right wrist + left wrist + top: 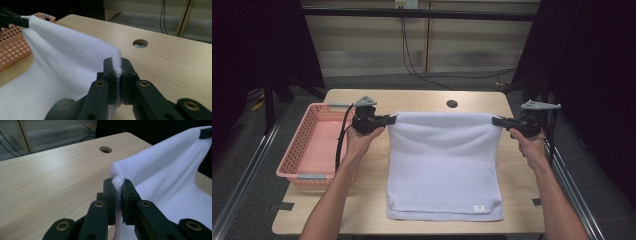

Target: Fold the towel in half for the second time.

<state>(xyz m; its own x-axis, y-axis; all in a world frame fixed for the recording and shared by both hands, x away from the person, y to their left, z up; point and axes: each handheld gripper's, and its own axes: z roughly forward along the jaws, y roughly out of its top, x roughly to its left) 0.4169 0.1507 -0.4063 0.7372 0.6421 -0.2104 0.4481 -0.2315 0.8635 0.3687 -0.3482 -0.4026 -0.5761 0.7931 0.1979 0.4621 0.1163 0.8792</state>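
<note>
We hold the white towel (pixel 444 165) by its two far corners, one in each pair of tongs. The left tongs (pixel 390 119) are pinching the far left corner, and in the left gripper view the cloth is squeezed tight between the black pads (pixel 110 195). The right tongs (pixel 496 120) are pinching the far right corner in the same way; the right gripper view shows the fold of cloth nipped between their pads (pixel 127 75). The far edge hangs raised and stretched between our hands, while the near part of the towel lies on the table (pixel 422 97), its near edge with the small label (pixel 479 208) close to the table's near side. The pink basket (pixel 299 145) stands on the left, just beside our left hand (pixel 362 137).

We judge the step in hand to be a fold: carrying the far edge over toward the near edge. To do it well, we should keep both hands level with each other and the edge taut, so that the cloth does not sag in the middle. We should move both corners together at the same pace, lay them squarely over the near corners, and let go only once the edges line up. The left cable (pixel 341 145) should stay clear of the basket rim.
</note>
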